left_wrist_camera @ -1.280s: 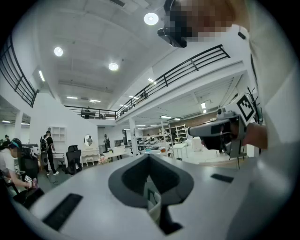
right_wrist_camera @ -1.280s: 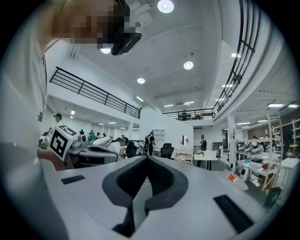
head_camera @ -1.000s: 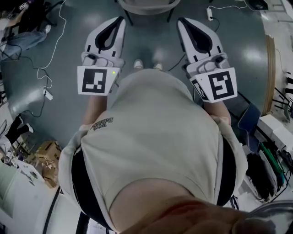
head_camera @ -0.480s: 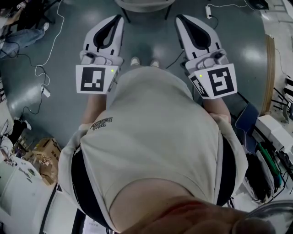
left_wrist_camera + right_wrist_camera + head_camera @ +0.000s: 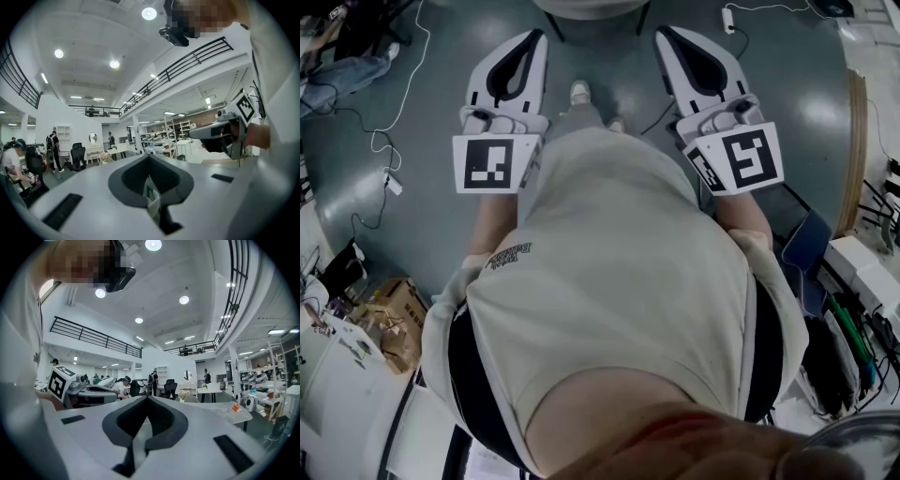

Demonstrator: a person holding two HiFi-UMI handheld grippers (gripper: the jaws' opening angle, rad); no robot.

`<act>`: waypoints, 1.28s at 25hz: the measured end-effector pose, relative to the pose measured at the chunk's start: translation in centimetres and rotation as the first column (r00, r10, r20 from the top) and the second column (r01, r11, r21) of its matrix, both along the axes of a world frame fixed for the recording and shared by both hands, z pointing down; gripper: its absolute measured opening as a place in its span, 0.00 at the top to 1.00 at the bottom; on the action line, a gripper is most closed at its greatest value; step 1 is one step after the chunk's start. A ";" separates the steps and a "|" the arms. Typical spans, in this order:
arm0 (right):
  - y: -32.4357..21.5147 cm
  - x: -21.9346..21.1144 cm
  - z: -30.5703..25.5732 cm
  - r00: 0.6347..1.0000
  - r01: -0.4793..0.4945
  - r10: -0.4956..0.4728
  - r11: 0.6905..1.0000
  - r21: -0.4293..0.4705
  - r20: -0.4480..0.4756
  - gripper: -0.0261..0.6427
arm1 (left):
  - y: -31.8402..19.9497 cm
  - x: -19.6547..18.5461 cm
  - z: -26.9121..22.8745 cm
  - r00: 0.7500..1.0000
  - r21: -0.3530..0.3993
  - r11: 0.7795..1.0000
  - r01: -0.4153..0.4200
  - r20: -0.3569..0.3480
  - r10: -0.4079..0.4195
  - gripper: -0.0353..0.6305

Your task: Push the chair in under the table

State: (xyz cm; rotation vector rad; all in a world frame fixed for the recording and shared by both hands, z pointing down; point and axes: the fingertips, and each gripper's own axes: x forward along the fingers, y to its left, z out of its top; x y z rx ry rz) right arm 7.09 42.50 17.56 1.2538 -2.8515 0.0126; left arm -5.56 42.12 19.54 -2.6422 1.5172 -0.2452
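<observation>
Chair (image 5: pixel 592 7) shifted upward, pale seat, dark legs, left tool (image 5: pixel 541 37), right tool (image 5: pixel 662 34) closed

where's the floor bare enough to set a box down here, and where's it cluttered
Bare floor lies right of the right hand-held gripper, up to the curved tan strip. A narrower patch sits between it and the left hand-held gripper, from the shoe to the chair. Crowded: white cables at far left, the cardboard box, gear along the right edge.
</observation>
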 end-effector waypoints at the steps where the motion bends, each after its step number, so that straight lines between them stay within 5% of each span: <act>1: -0.3 0.0 0.1 1.000 0.000 0.000 1.000 -0.002 0.001 0.95 | -0.2 0.0 0.1 1.000 -0.001 1.000 0.001 0.002 -0.001 0.93; 18: -12.4 -0.8 2.5 0.999 -0.021 0.020 0.999 -0.040 -0.027 0.95 | -13.0 0.1 2.4 0.999 -0.022 0.998 -0.051 -0.001 0.051 0.93; 32: -25.7 -5.8 3.3 0.999 -0.008 0.005 0.997 -0.083 -0.039 0.95 | -26.3 -3.9 3.2 0.997 -0.069 0.994 -0.080 0.015 0.081 0.93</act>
